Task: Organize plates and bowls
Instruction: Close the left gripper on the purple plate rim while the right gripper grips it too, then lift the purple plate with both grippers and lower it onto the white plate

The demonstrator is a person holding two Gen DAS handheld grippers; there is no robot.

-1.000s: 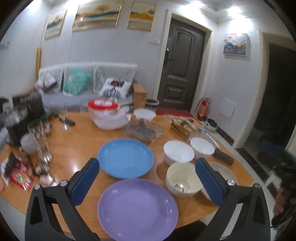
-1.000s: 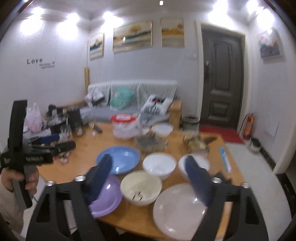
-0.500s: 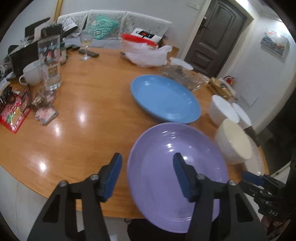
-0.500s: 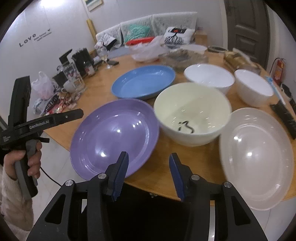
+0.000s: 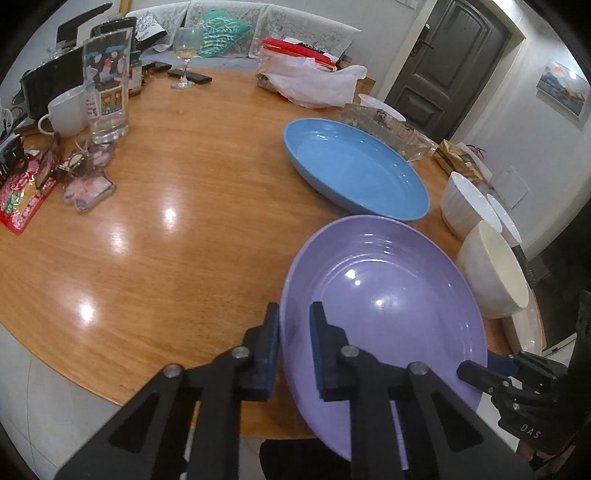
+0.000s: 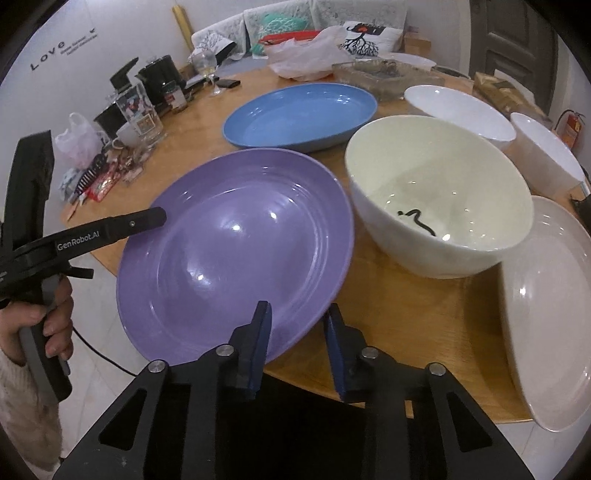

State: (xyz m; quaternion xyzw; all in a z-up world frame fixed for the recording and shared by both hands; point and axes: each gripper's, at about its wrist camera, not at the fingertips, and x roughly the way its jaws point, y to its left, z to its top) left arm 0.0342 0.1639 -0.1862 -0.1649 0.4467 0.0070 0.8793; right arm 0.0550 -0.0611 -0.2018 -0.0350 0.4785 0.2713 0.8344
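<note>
Step in hand, as judged: grasping the purple plate [image 5: 384, 314] from both sides for stacking; left gripper [image 5: 293, 345] clamped on its near-left rim, one pad outside, one inside; right gripper [image 6: 297, 345] closed on the near-right rim, rim between the pads; plate rests on the table [image 5: 177, 206], overhanging the edge; blue plate [image 5: 354, 170] lies beyond the fingertips; cream bowl [image 6: 439, 192] just right; next move calls for a level, matched lift.

A round wooden table [image 5: 177, 236] fronts a grey sofa [image 5: 258, 22] – white walls [image 6: 122, 40], dark door [image 5: 454, 70], pale tiled floor [image 5: 44, 398].
</note>
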